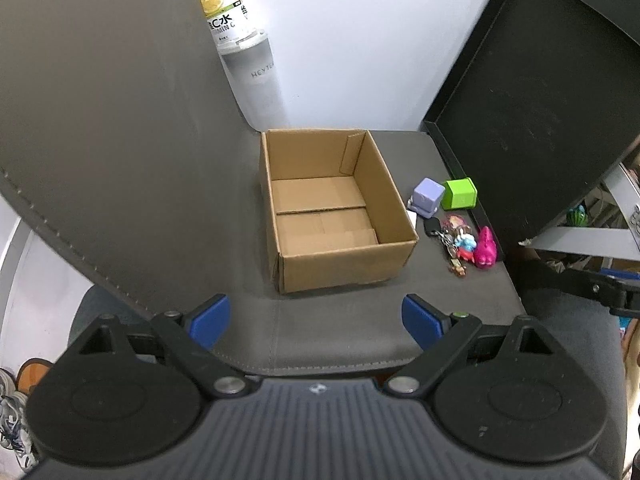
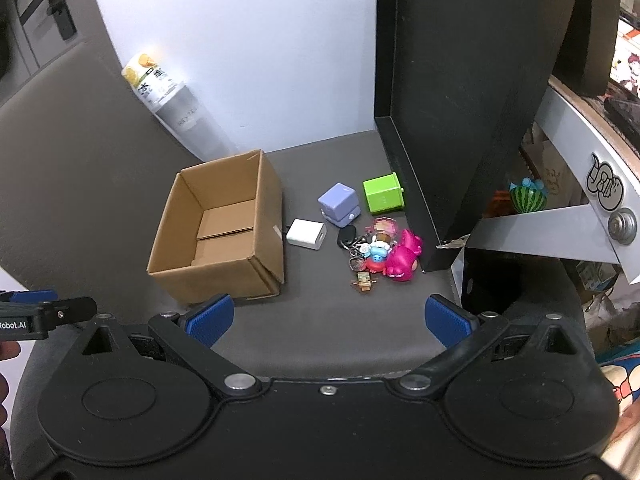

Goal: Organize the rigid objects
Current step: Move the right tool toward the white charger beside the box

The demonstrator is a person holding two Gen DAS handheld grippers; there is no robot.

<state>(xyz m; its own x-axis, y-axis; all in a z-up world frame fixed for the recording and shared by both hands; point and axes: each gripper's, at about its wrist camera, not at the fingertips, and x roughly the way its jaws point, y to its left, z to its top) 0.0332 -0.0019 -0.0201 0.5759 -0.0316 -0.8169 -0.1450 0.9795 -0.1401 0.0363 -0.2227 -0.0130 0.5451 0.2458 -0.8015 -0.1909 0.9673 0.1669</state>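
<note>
Open cardboard box resting on a grey padded seat surface, its flaps folded flat inside and nothing in it. To the right of the box lies a loose group of small rigid objects: a lilac cube-shaped toy and a green cube side by side toward the back wall; a white charger block just beside the box's right wall (largely hidden behind that wall in the left wrist view); and, nearer the camera, a bunch of keys with charms touching a magenta figurine. A small brown figure lies at the near edge of the group. A clear bottle with a lemon label leans in the back corner behind the box. A black panel stands upright at the right of the seat.

Left gripper: blue-padded fingers spread wide, holding nothing, hovering over the near part of the seat in front of the box. Right gripper: likewise spread and unloaded, facing the object group, well apart from it.
</note>
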